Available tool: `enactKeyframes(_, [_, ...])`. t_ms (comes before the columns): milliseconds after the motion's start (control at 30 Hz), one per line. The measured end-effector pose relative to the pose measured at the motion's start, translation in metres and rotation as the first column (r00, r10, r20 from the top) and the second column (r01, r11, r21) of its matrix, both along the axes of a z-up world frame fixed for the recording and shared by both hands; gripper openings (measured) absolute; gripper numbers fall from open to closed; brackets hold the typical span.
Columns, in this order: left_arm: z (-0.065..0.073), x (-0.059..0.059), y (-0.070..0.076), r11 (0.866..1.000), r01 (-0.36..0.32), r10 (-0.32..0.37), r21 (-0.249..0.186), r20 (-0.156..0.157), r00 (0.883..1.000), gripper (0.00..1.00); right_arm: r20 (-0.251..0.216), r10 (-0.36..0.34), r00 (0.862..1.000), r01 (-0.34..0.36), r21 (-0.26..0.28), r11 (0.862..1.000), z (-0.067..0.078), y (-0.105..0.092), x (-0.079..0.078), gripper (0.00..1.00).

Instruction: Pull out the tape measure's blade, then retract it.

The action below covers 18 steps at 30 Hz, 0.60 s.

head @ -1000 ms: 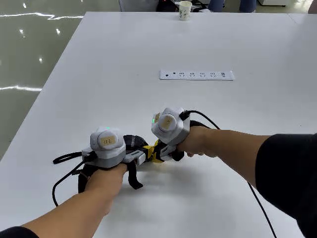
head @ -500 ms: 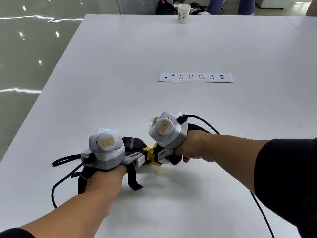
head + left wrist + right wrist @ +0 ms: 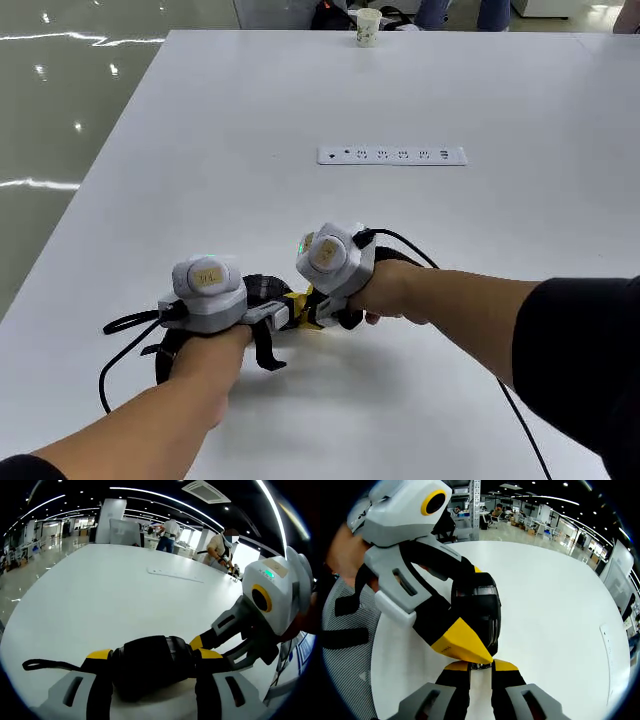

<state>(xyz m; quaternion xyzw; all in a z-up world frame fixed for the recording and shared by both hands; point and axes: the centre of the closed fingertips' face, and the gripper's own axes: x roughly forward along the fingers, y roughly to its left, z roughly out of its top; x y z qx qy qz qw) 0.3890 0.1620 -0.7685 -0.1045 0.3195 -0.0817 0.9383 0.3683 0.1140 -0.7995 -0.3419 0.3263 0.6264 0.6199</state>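
The left gripper (image 3: 152, 656) is clamping the tape measure (image 3: 150, 667); the right gripper (image 3: 480, 669), beside it, is pinching the blade tip (image 3: 480, 665), whose thin hold could slip.

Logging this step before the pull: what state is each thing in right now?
tape measure: blade not pulled out.
blade tip: pinched at the case mouth.
left gripper: shut on tape measure.
right gripper: shut on blade tip.
power strip: no plugs in it.
paper cup: upright.
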Motion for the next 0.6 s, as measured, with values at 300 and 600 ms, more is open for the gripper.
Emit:
enactKeyframes(300, [0.009, 0.004, 0.006, 0.999, 0.039, -0.039, 0.006, 0.013, 0.999, 0.64, 0.001, -0.015, 1.000, 0.015, 0.029, 0.999, 0.012, -0.005, -0.002, 0.14])
enactKeyframes(600, [0.016, -0.002, 0.003, 0.993, 0.110, -0.110, -0.031, 0.012, 0.994, 0.81, -0.006, -0.065, 0.998, 0.065, 0.052, 0.997, 0.017, -0.021, -0.005, 0.16])
